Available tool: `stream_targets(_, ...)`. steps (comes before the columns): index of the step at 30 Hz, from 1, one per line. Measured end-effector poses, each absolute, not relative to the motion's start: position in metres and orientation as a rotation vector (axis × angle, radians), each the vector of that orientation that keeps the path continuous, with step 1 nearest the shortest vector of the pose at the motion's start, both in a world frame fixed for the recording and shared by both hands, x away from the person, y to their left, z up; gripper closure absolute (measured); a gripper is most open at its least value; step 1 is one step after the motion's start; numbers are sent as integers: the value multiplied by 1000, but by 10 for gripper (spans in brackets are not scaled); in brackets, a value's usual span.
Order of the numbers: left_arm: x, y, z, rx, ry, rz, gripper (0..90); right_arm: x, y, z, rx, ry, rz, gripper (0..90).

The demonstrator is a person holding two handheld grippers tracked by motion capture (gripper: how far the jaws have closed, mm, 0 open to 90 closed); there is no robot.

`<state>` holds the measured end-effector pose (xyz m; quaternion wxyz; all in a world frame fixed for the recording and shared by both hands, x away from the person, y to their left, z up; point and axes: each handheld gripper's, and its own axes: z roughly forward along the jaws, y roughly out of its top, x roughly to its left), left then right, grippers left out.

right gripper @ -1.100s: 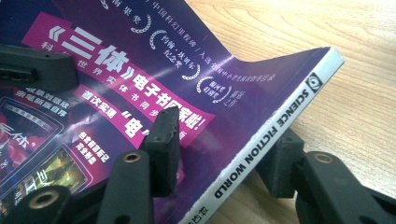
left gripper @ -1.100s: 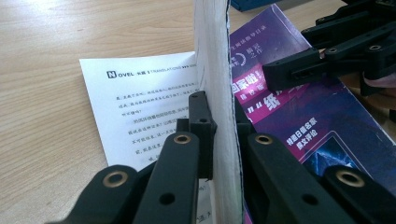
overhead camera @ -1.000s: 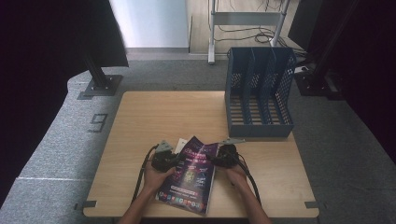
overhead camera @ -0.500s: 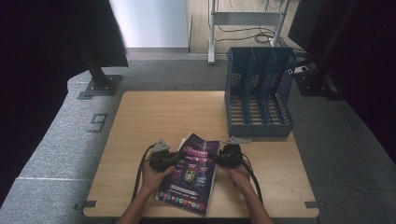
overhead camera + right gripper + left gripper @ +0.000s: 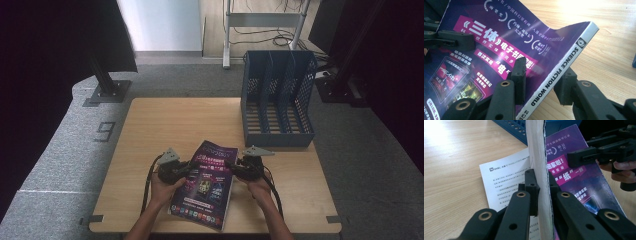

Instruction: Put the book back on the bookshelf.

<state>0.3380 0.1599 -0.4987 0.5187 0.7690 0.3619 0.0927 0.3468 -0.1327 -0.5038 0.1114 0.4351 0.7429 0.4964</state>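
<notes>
One magazine [image 5: 206, 185] (purple cover), one blue file rack [image 5: 276, 97], left gripper [image 5: 541, 185] clamping its pages, right gripper [image 5: 541, 80] closing around its spine.

The magazine [image 5: 205, 182] has a glossy purple paper cover that catches light in the right gripper view, a smooth white spine, and matt white inner pages with a slightly rough cut edge. The bench [image 5: 165, 125] is pale wood-grain laminate, smooth with a soft sheen. At two o'clock from the magazine, the file rack [image 5: 277, 97] is matt blue slotted plastic. Both tools [image 5: 175, 170] [image 5: 246, 167] are matt black plastic with brass-coloured metal rivets. The floor [image 5: 60, 165] is rough grey carpet.
</notes>
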Motion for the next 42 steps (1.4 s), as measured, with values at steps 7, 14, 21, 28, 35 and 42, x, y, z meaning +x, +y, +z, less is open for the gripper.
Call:
stream_targets(7, 336, 159, -496, 1842, 857, 229, 855, 344, -134, -501, 1260, 2165, 1466, 648)
stream_targets(14, 335, 159, -494, 1837, 850, 232, 855, 341, -134, -499, 1248, 2151, 1476, 649)
stream_targets(21, 334, 159, -492, 1830, 843, 237, 855, 339, -135, -496, 1228, 2137, 1485, 651)
stream_targets(28, 331, 159, -487, 1816, 824, 251, 855, 335, -136, -491, 1199, 2107, 1504, 657)
stream_targets(35, 329, 159, -484, 1809, 814, 257, 855, 332, -137, -487, 1177, 2086, 1512, 662)
stream_targets(42, 328, 159, -482, 1800, 808, 257, 855, 329, -137, -483, 1158, 2066, 1516, 667)
